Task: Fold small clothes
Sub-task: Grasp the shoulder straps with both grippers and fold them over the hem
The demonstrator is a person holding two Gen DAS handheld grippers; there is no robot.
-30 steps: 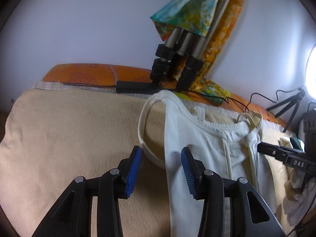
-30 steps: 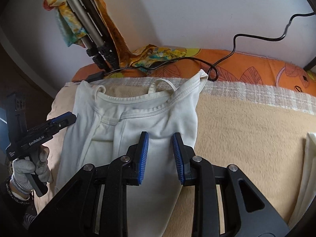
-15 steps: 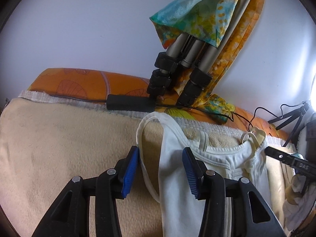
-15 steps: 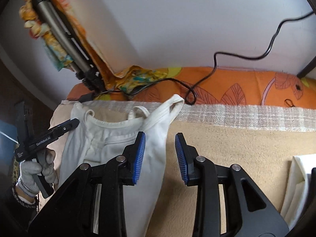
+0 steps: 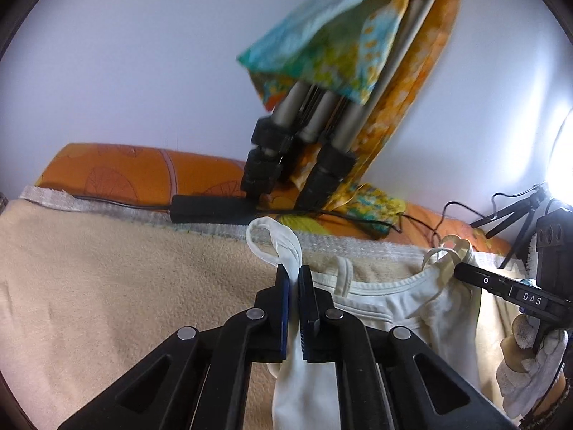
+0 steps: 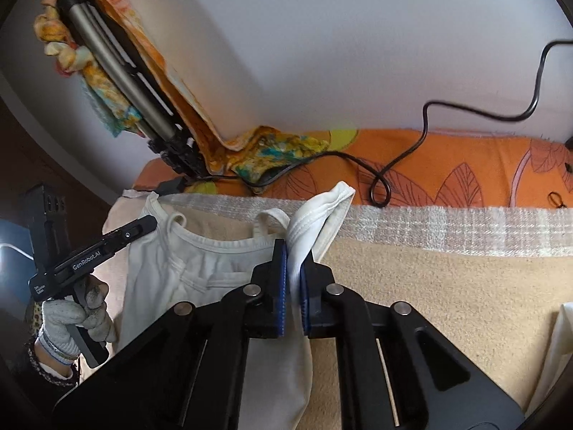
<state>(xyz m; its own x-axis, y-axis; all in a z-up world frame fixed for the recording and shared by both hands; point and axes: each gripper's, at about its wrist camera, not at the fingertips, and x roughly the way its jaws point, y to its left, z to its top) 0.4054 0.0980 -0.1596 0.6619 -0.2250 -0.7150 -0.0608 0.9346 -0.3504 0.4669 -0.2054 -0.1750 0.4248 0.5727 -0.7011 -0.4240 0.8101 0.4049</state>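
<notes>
- The left gripper (image 5: 294, 283) is clamped tight on the left shoulder strap of the white vest (image 5: 401, 308); its blue pads, which stood well apart astride that strap half a second ago, now pinch the cloth with the strap's loop poking out past the tips.
- The right gripper (image 6: 293, 261) has done the same at the other shoulder: jaws that straddled the strap a moment ago are now closed on it, with the ribbed band bunched up above the pads.
- Both shoulders are now held at once, which I judge finishes the grasping step. The next move would likely be a lift or a fold of the top end over the body, though nothing yet shows which.
- The vest lies on the beige blanket (image 5: 107, 286) that covers the bed, with its neckline and straps at the far edge, just short of the pale woven border (image 6: 447, 225) and the orange sheet (image 6: 465, 168) by the wall.
- Its long axis runs from that far edge back toward the cameras, neck end away and hem end near; the hem itself is hidden under the grippers.
- The neckline sags between the two grips, so the cloth there is slack, not stretched.
- Beyond the far edge, a folded tripod (image 5: 315, 122) draped with patterned cloth leans on the wall, and a black cable (image 6: 412, 143) trails across the orange sheet.
- A gloved hand (image 6: 77, 317) holds the left gripper's handle.
</notes>
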